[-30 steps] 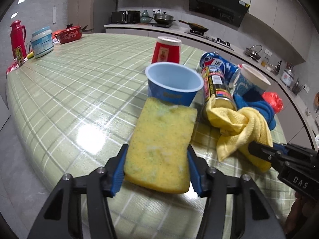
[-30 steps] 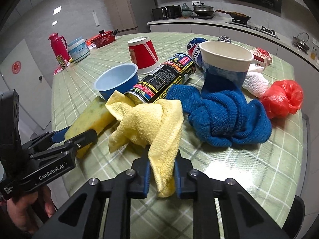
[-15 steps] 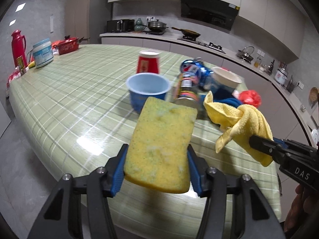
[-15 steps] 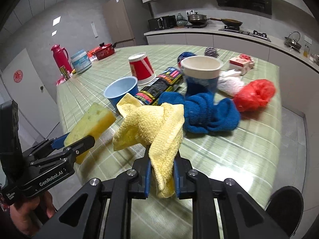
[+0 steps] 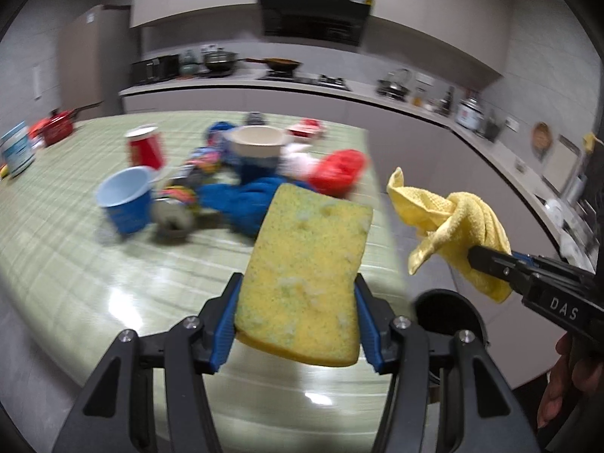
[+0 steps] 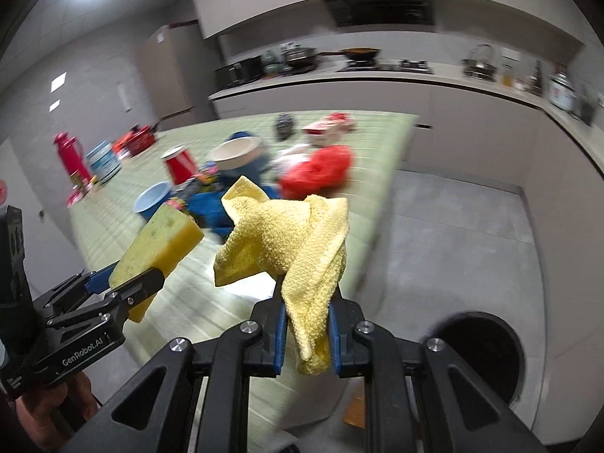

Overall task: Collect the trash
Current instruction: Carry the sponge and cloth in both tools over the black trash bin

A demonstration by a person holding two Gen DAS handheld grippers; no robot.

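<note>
Sponge (image 5: 305,271), yellow with green flecks, clamped by its two long edges between the blue pads (image 5: 225,324) of the left gripper (image 5: 294,324) and held in the air above the near edge of the green checked table (image 5: 75,271), touching nothing else. In the right wrist view the same sponge (image 6: 162,245) appears at lower left, carried by the left gripper (image 6: 124,287), with a hand partly visible beneath the gripper body.

Yellow cloth (image 6: 290,249), bunched and knotted, pinched between the closed fingers of the right gripper (image 6: 305,324); its loose folds hang above and below the pads. In the left wrist view this cloth (image 5: 449,226) sits at right, off the table's corner and over the grey floor, gripped at the black tips of the right gripper (image 5: 487,260).

Black round bin (image 6: 483,355), seen from above on the floor beside the table, lies to the lower right of the cloth; part of its opening (image 5: 449,313) shows between the two grippers in the left wrist view.

Remaining on the table, all blurred: a blue cup (image 5: 126,200), a red cup (image 5: 145,149), a white bowl (image 5: 256,141) standing on a blue cloth (image 5: 245,200), a red plastic bag (image 5: 339,171), and a printed can lying on its side (image 5: 177,196). At the far left end stand a red flask (image 6: 70,154) and a white tub (image 5: 15,147). A kitchen counter with pans (image 5: 219,62) runs along the back wall.
</note>
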